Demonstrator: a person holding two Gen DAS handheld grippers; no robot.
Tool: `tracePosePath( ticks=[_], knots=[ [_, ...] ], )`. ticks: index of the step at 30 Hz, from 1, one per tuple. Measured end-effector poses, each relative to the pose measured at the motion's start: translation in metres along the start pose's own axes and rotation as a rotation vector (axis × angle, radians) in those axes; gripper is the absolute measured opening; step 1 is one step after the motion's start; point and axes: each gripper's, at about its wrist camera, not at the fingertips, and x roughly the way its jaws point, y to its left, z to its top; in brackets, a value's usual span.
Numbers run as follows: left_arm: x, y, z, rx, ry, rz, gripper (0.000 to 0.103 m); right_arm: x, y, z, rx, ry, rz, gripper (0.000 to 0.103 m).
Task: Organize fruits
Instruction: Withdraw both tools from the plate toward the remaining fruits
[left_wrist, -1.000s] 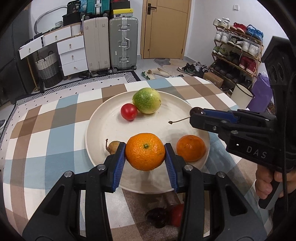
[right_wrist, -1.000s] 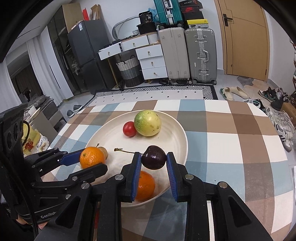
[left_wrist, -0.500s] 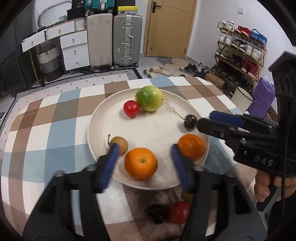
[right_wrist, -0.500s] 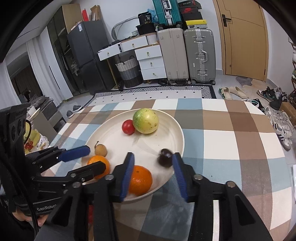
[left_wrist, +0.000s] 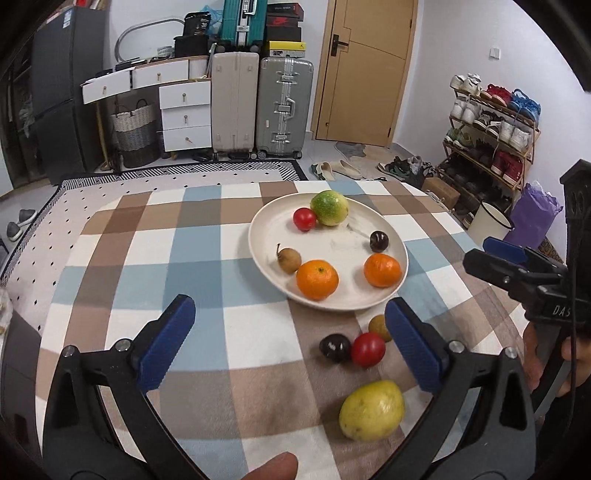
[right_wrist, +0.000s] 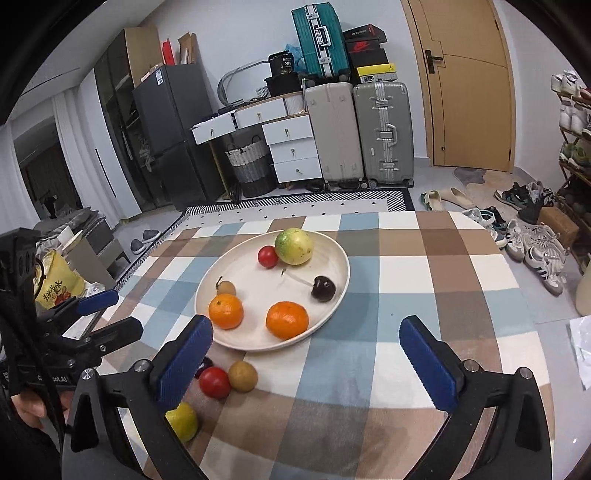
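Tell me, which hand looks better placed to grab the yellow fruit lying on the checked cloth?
Probably left: the yellow fruit lies just below its open left gripper; from the right gripper it sits off to the side.

Your right gripper (right_wrist: 306, 354), blue pads wide with nothing between after just opening, hangs at lower centre; the cream round plate (right_wrist: 334, 254) holds six fruits mid-frame.

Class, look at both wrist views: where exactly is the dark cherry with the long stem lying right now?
The stemmed cherry lies on the plate, near its right rim in both views, just beyond the right-hand orange and nearer than the green-yellow fruit.
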Motion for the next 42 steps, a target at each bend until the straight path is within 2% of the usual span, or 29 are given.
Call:
tracePosePath(
  ticks=[8,11,16,22,26,42],
  knots=[
    [-0.023,0.006,-0.028,-0.021,0.007,0.016,0.102,-0.016,0.015,-0.024,-0.065,-0.009,0.048,0.103],
    [-0.024,0.005,-0.038,-0.019,0.02,-0.038,0.102,-0.014,0.015,-0.033,-0.061,-0.019,0.052,0.103],
    [-0.018,-0.002,-0.045,-0.033,0.043,-0.081,0.102,-0.014,0.018,-0.038,-0.066,-0.037,0.109,0.103],
    [-0.009,-0.019,-0.053,0.013,0.077,-0.085,0.102,0.006,0.009,-0.047,-0.028,0.032,0.085,0.103],
    [-0.007,-0.029,-0.057,0.052,0.081,-0.078,0.102,0.01,0.006,-0.05,-0.02,0.045,0.083,0.103],
    [0.012,-0.037,-0.067,0.068,0.13,-0.078,0.102,0.021,0.004,-0.057,-0.006,0.102,0.062,0.103]
  ],
)
